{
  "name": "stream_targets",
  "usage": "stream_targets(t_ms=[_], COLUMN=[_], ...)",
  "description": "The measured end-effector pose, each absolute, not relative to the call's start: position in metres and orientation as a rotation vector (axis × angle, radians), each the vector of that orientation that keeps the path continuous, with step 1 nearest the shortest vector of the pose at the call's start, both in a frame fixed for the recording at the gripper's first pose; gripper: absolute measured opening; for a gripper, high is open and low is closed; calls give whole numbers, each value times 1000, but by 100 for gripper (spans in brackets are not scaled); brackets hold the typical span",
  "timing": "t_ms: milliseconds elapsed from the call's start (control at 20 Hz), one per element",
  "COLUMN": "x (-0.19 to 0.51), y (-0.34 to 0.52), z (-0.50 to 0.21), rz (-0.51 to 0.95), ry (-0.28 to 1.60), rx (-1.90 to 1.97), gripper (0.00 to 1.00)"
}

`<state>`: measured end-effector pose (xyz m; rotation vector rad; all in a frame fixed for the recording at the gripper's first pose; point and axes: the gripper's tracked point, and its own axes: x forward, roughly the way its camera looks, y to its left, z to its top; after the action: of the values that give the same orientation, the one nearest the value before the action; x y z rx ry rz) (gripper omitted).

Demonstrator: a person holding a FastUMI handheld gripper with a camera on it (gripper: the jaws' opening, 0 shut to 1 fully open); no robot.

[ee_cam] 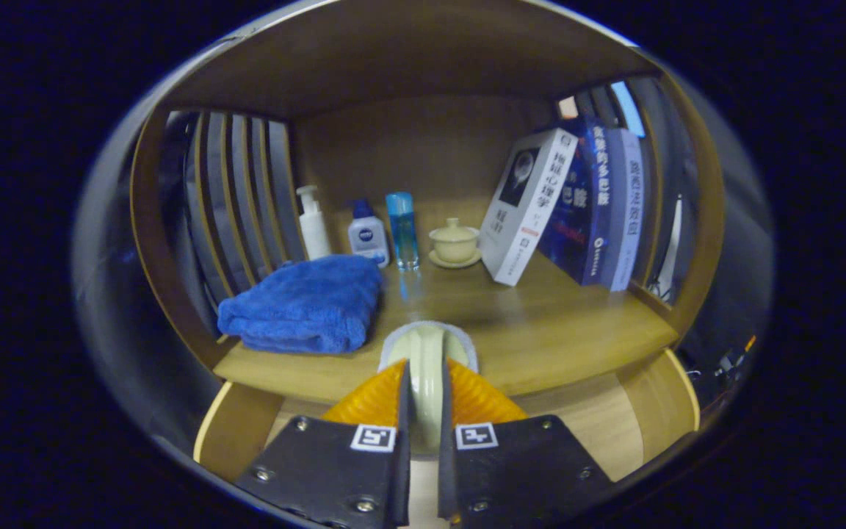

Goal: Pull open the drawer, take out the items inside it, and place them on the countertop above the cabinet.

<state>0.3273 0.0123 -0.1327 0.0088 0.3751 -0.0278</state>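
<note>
The hand-held gripper pinches a pale brush between both fingers, just over the worktop edge near the blue towel. Placing seems next; the drawer's remaining contents are hidden.

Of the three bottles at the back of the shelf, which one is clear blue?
The tall slim bottle, rightmost of the three, beside the lidded cup. The pump bottle and squat bottle are white. The hand-held gripper clamps a pale handle.
</note>
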Motion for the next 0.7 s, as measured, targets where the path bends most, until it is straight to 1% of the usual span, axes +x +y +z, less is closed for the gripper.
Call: stream_targets(t_ms=[200, 400, 700], x=[361, 393, 408], y=[7, -1, -4], z=[-132, -135, -133], rz=[-47, -54, -103], ry=[314, 259, 226], rx=[84, 79, 120], gripper=[16, 15, 15])
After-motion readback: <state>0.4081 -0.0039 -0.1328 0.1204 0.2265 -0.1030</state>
